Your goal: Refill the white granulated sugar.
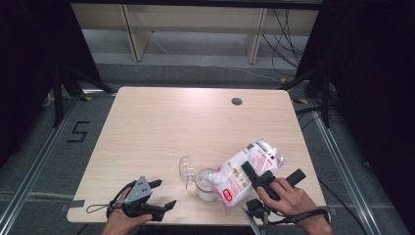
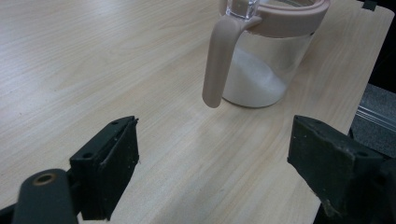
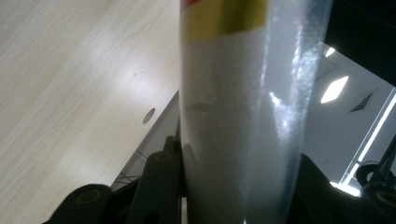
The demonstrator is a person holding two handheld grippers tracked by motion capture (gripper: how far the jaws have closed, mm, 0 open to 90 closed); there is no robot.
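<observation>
A clear bag of white granules (image 1: 247, 174) with red print is tilted over a glass jar (image 1: 206, 185) near the table's front edge. My right gripper (image 1: 266, 177) is shut on that bag, and its jaws press both sides of the bag (image 3: 238, 116) in the right gripper view. The jar (image 2: 264, 60) has a pink rim and handle (image 2: 218, 60) and holds white granules at its bottom. Its clear lid (image 1: 186, 169) stands swung open to the left. My left gripper (image 1: 159, 198) rests at the front left, open and holding nothing; its fingers (image 2: 109, 161) face the jar from a short way off.
The wooden table (image 1: 171, 122) has a round cable hole (image 1: 237, 101) at the back right. Shelving legs and cables stand on the floor beyond the far edge. Black curtains flank both sides.
</observation>
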